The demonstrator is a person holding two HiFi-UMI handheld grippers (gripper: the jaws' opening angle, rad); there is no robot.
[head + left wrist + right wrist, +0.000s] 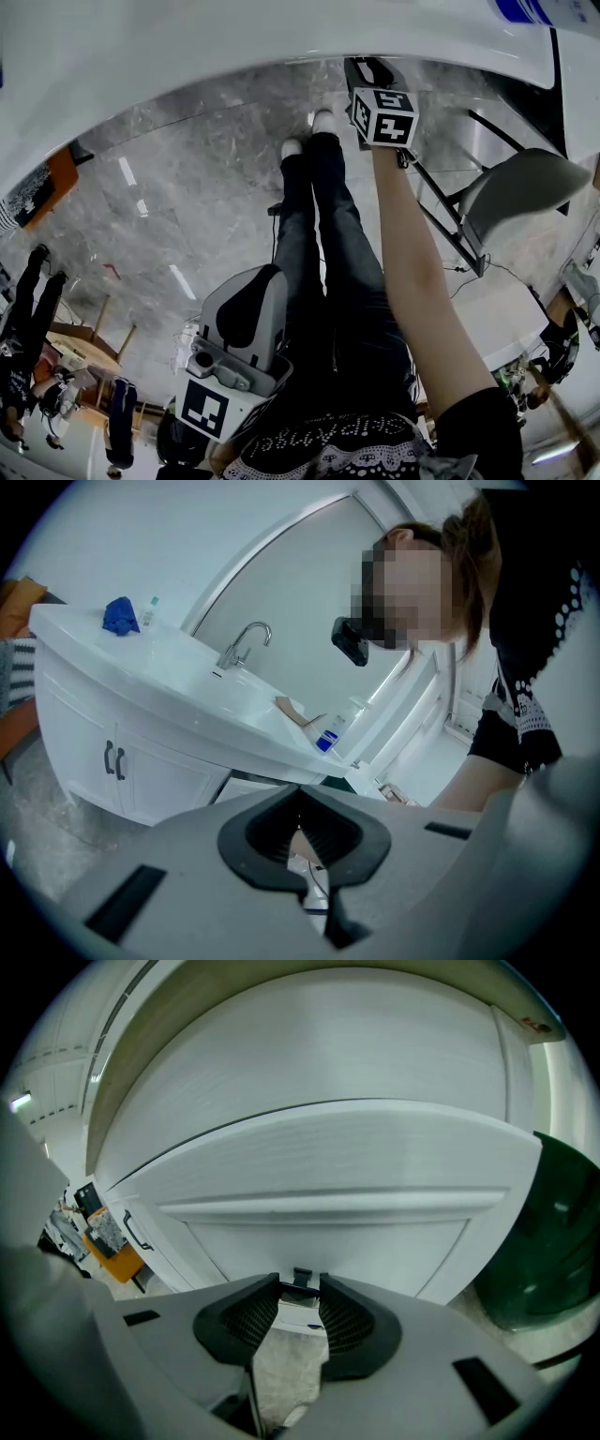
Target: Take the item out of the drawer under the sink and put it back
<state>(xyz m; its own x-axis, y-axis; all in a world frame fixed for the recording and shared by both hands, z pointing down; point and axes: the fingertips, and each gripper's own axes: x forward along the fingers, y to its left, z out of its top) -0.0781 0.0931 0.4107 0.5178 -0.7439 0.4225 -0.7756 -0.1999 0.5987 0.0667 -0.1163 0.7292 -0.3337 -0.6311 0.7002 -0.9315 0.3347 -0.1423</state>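
Grey marbled floor tiles (159,197) lie under a person standing at a bathroom vanity. Nearest, low by the person's hip, the left gripper (298,799) points back up toward the basin. Its black ribbed pads meet at the tips with nothing between them, so it is closed and idle.

Farther out, the bare right forearm (422,272) stretches forward and down to the right gripper (300,1290), which is up against the white panelled drawer front (319,1232) beneath the basin. A small black handle (301,1276) sits between its jaws. They are drawn in to a narrow gap on either side of it and appear to clamp it.

Beside the drawer, to the right in that view, stands a dark green rounded container (539,1241). Above is the white curved sink counter (187,691) with a chrome tap (246,641) and, at its far end, a crumpled blue cloth (120,616).

The task looks to be at its very start. The handle seems taken, but the drawer front reads as flush or nearly so, and no view shows inside it, so the item is out of sight, presumably within. Pulling the drawer out, lifting the item, returning it and closing all seem left to do.
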